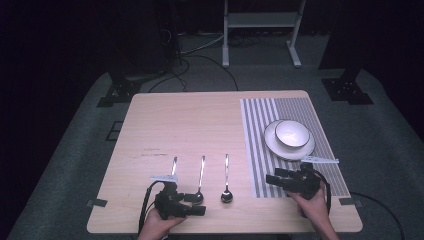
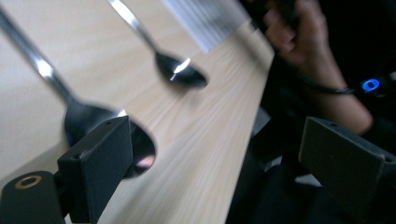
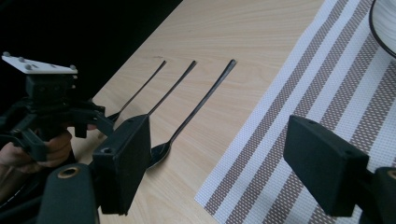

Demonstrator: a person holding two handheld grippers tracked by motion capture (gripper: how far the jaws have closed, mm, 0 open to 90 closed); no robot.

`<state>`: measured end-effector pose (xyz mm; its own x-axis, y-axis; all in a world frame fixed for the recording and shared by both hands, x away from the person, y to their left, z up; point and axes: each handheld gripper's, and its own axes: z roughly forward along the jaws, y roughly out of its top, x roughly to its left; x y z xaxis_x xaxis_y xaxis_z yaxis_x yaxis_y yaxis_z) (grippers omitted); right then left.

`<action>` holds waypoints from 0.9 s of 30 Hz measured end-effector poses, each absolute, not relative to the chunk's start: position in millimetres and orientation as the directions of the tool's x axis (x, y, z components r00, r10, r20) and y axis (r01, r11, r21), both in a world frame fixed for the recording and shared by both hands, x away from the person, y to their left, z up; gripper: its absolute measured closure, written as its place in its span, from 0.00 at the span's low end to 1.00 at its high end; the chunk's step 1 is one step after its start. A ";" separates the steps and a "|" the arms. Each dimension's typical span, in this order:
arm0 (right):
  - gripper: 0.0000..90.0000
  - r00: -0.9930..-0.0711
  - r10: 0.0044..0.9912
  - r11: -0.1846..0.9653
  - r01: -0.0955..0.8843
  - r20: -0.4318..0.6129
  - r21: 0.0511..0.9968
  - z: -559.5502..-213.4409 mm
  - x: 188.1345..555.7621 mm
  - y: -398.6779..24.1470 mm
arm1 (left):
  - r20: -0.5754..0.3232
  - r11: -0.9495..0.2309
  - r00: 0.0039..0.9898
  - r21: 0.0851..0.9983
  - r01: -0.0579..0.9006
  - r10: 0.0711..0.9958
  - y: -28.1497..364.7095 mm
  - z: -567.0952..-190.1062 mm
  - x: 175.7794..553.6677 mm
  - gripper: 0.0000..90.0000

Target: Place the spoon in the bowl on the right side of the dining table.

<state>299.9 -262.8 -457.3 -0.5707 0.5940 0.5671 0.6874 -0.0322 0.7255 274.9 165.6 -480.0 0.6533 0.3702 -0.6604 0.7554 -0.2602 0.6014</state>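
Three metal utensils lie side by side on the wooden table (image 1: pixel 175 125), handles pointing away. The right spoon (image 1: pixel 226 180) (image 2: pixel 182 72) (image 3: pixel 161 151) and middle spoon (image 1: pixel 201 176) (image 2: pixel 81 119) show their bowls. The left utensil (image 1: pixel 174 165) has its head hidden under my left gripper (image 1: pixel 197 204) (image 2: pixel 219 140), which points right at the table's front edge, open and empty, one jaw over the middle spoon's bowl. My right gripper (image 1: pixel 275 177) (image 3: pixel 219 140) hovers open over the striped placemat (image 1: pixel 295 150) (image 3: pixel 299 116), pointing left toward the spoons.
A white bowl (image 1: pixel 292 134) sits on a white plate (image 1: pixel 306 150) at the placemat's far part; its rim (image 3: pixel 380 32) shows in the right gripper view. The left hand's gripper (image 3: pixel 46 100) shows there too. The table's front edge (image 2: pixel 252 116) runs close by.
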 end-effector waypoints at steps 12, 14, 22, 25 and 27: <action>0.24 -0.598 0.586 0.002 0.677 0.548 0.736 -447.6 304.7 -249.0 | -0.665 -0.267 0.633 0.576 0.772 0.396 167.0 -481.8 275.5 0.13; 0.24 -0.603 0.582 0.009 0.675 0.545 0.738 -446.4 305.7 -245.7 | -0.662 -0.267 0.633 0.576 0.772 0.402 166.0 -482.5 275.4 0.13; 0.24 -0.634 0.563 0.059 0.671 0.531 0.739 -441.9 313.1 -224.5 | -0.662 -0.271 0.637 0.578 0.770 0.396 166.4 -483.1 275.2 0.13; 0.24 -0.647 0.554 0.076 0.666 0.524 0.742 -440.0 317.1 -215.4 | -0.668 -0.262 0.633 0.579 0.772 0.391 166.4 -482.8 274.9 0.13; 0.24 -0.656 0.549 0.088 0.663 0.519 0.744 -438.6 320.2 -209.2 | -0.666 -0.268 0.635 0.578 0.771 0.390 166.2 -483.4 274.7 0.13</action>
<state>320.2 -209.2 -438.6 -0.6556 0.5485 0.5189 0.6626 0.0884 0.7437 274.7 166.2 -483.4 0.6355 0.3903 -0.6662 0.7707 -0.2683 0.5779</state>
